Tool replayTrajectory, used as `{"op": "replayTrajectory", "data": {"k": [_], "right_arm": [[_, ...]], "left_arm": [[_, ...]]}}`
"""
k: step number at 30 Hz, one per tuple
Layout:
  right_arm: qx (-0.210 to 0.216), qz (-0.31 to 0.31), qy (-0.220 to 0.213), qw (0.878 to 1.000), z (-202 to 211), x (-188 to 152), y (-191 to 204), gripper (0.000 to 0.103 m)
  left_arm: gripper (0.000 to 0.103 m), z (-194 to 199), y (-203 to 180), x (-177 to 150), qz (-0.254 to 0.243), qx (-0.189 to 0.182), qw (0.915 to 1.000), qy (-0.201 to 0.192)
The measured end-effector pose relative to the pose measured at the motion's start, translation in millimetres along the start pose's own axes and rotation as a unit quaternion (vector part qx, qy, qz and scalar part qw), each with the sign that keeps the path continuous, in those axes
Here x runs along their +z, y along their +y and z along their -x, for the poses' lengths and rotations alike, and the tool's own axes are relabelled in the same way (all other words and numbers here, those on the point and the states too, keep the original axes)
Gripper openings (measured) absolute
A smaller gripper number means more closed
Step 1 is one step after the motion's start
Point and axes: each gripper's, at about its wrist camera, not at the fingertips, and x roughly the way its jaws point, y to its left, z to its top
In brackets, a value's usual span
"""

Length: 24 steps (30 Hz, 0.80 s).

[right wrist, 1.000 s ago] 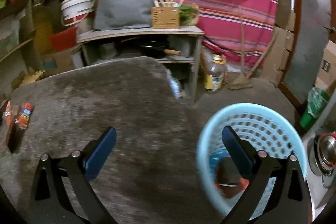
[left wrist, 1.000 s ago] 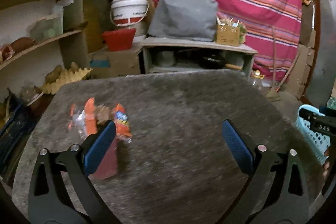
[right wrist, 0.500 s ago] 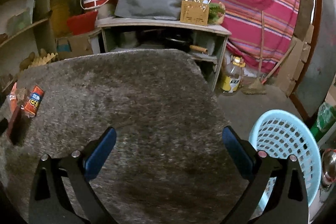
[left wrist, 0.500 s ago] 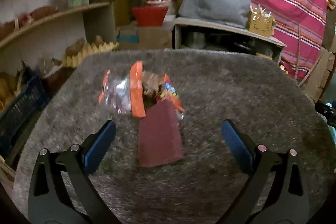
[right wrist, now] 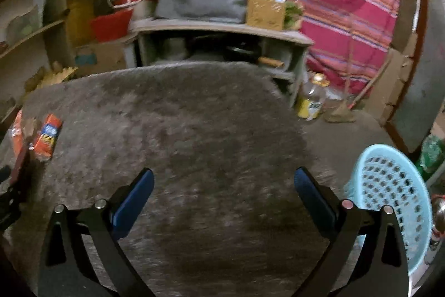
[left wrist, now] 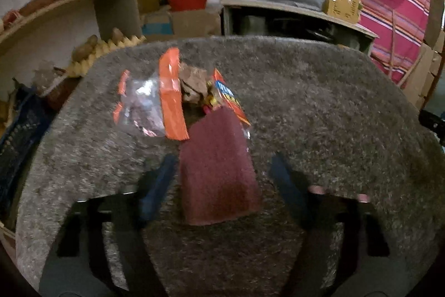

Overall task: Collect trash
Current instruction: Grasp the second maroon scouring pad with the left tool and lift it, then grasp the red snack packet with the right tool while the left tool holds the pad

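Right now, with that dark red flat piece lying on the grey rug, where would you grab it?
By its long side edges near the close end. The dark red piece lies flat on the rug, pointing away, between the left gripper, whose jaws have just been closing. Come from above and behind; the wrappers crowd its far end.

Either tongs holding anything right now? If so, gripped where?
Nothing held. Left tongs have just been closing around the near end of the maroon packet, pads not yet pressing it. Right tongs open over bare carpet.
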Motion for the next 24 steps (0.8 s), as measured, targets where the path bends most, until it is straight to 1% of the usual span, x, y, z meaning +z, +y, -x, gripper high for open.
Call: {"op": "replayTrajectory", "data": {"k": [1, 2, 4, 6, 7, 8, 10, 13, 15, 18, 22, 24], "right_arm": [[0.003, -0.002, 0.000, 1.000, 0, -1, 3, 0.098], [0.006, -0.003, 0.000, 1.000, -1, -1, 5, 0.098], [0.006, -0.003, -0.005, 1.000, -1, -1, 9, 0.099], [0.006, -0.003, -0.006, 1.000, -1, -1, 14, 0.099], [0.007, -0.003, -0.004, 1.000, -1, -2, 16, 0.099], [0.007, -0.002, 0.001, 1.000, -3, -3, 17, 0.099], [0.004, -0.002, 0.009, 1.000, -5, -4, 21, 0.099], [-0.001, -0.002, 0.024, 1.000, -9, -4, 25, 0.099], [0.010, -0.012, 0.036, 0.999, -12, -5, 26, 0.099], [0.024, -0.023, 0.042, 0.999, -14, -7, 30, 0.099], [0.030, -0.016, 0.030, 0.999, -10, -7, 43, 0.099], [0.033, -0.011, 0.022, 0.999, -8, -7, 51, 0.099]], "left_arm": [[0.051, -3, 2, -1, 0.002, -0.001, 1.0000, 0.008], [0.046, -4, 4, -1, 0.003, 0.002, 1.0000, 0.009], [0.039, -2, 8, 0, 0.003, 0.000, 1.0000, 0.005], [0.026, 5, 10, 1, -0.006, 0.004, 1.0000, -0.005], [0.023, 7, 10, 1, -0.013, 0.006, 0.9999, -0.008], [0.017, 11, 11, 2, -0.019, 0.007, 0.9997, -0.012], [0.013, 18, 12, 1, -0.032, 0.006, 0.9993, -0.019], [0.013, 32, 16, 1, -0.049, 0.018, 0.9979, -0.037], [0.013, 40, 19, 2, -0.054, 0.019, 0.9973, -0.046], [0.013, 57, 28, 5, -0.055, 0.020, 0.9959, -0.068], [0.013, 72, 44, 11, -0.048, 0.035, 0.9942, -0.090], [0.013, 74, 54, 14, -0.040, 0.043, 0.9937, -0.095]]}}
